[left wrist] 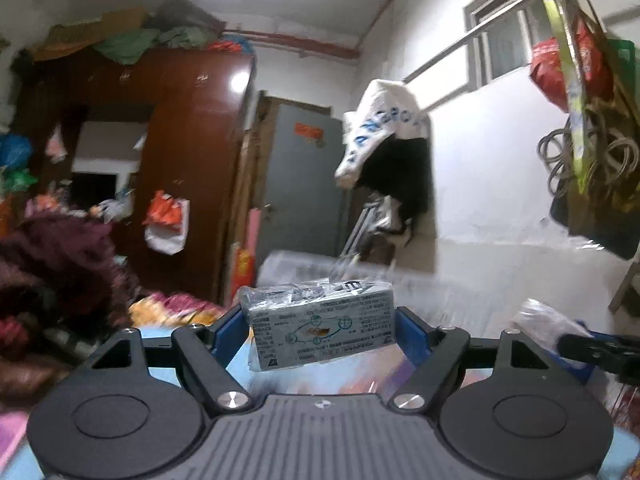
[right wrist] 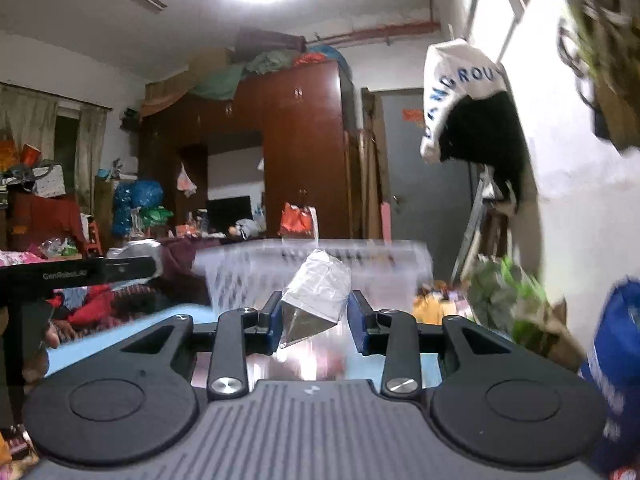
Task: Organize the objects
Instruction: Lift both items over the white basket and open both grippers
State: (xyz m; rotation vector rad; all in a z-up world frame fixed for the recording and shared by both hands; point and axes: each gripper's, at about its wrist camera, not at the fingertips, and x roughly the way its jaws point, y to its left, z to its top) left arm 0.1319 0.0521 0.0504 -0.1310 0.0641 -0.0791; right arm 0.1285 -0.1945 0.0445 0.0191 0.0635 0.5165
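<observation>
My left gripper is shut on a grey printed carton wrapped in clear plastic, held in the air with its print upside down. My right gripper is shut on a silver foil carton, tilted with a corner pointing down. A clear plastic storage bin stands just beyond the right gripper; it also shows in the left wrist view. The right gripper shows at the right edge of the left wrist view, and the left gripper shows at the left of the right wrist view.
A brown wardrobe and a grey door stand at the back. A white bag hangs on the right wall. A blue bag and a green packet are at the right. Heaped clothes lie at the left.
</observation>
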